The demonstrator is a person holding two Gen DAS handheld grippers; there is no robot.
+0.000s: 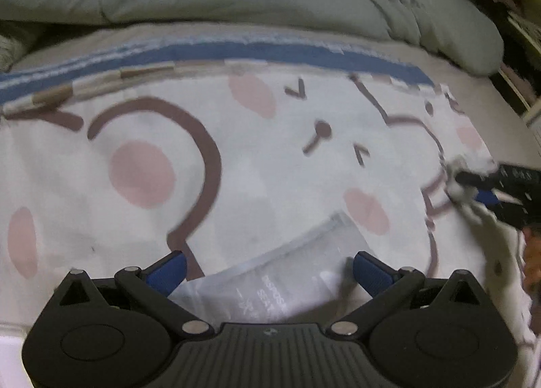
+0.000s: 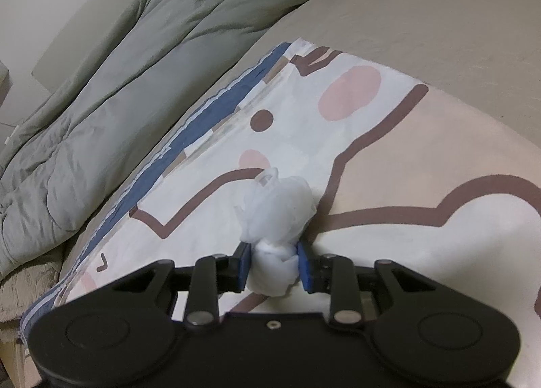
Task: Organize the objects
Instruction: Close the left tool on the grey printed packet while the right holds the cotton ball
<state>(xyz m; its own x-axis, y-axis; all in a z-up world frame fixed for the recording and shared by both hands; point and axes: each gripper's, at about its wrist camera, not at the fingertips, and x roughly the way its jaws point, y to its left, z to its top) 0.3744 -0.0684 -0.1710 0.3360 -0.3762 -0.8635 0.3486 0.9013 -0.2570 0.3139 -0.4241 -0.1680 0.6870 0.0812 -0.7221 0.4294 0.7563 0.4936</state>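
L gripper: fingers apart over clear plastic zip pouch w/ white print | R gripper: fingers clamped on crumpled white plastic bag | both above cartoon-print sheet on bed

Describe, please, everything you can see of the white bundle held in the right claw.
The white bundle looks like thin, crinkly, translucent plastic or mesh, scrunched into a loose ball with a small loop on top. Its narrower lower end is pinched between the blue pads of the right claw. It sits upright over the cartoon-print sheet; contact with the sheet is unclear.
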